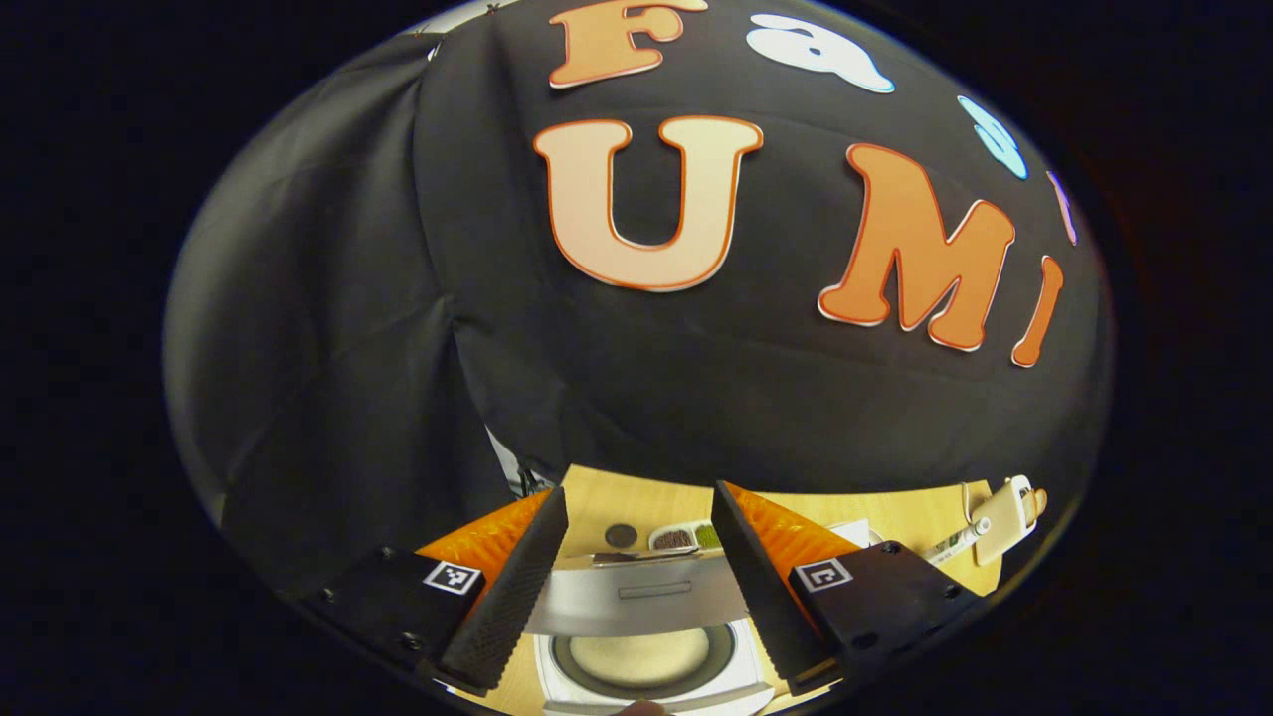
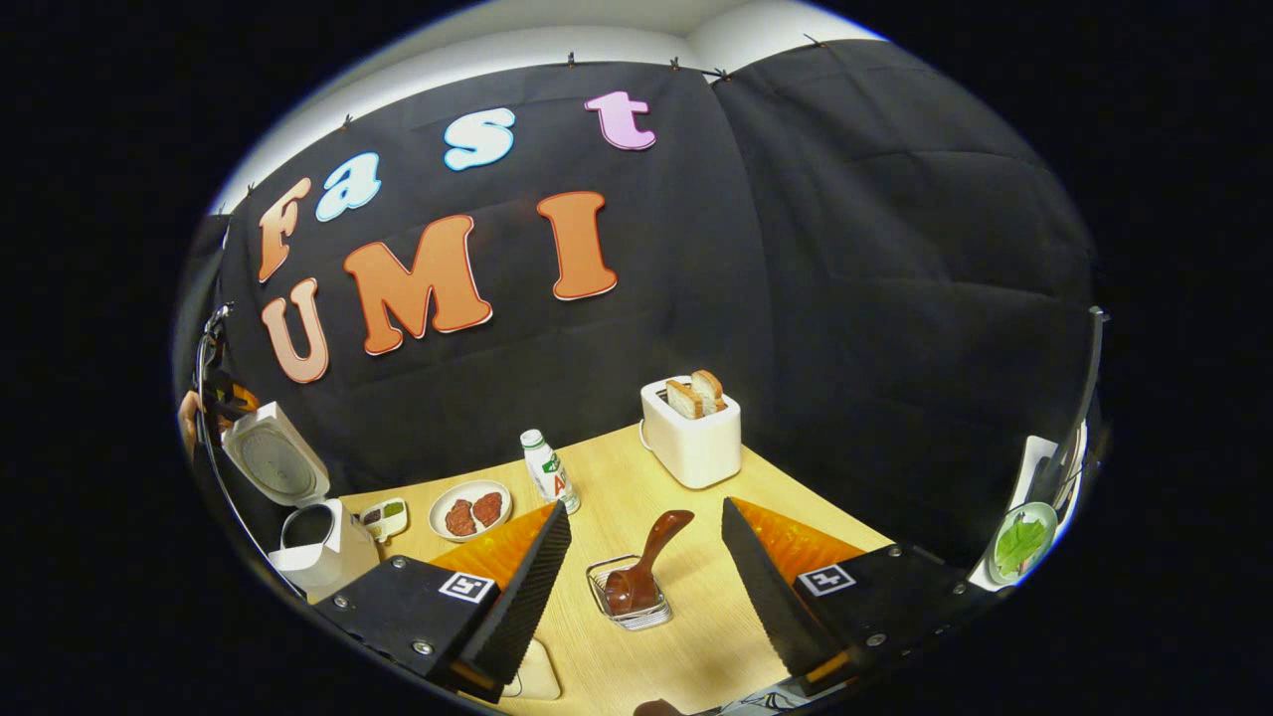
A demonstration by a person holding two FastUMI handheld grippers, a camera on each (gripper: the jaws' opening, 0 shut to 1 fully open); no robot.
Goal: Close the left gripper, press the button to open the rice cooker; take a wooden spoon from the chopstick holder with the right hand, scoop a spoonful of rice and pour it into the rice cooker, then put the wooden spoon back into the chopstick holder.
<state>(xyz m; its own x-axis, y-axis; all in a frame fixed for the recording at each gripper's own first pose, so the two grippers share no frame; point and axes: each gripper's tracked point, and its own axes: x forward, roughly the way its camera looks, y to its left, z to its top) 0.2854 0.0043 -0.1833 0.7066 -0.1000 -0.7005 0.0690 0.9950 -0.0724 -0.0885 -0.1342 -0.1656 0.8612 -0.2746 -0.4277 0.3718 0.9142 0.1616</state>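
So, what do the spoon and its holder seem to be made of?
The spoon looks like dark wood with a glossy finish; highlights show on its handle. Its holder appears to be shiny metal wire, judging by thin silvery bars, though this is not certain.

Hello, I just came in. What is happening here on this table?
A person holds a claw in each hand and works at a rice cooker on a wooden table. The cooker's lid already stands open. The left claw hangs open right above the cooker, holding nothing. The right claw is open too and points at the wooden spoon, which sits untouched in its wire holder. So the scooping has not yet begun.
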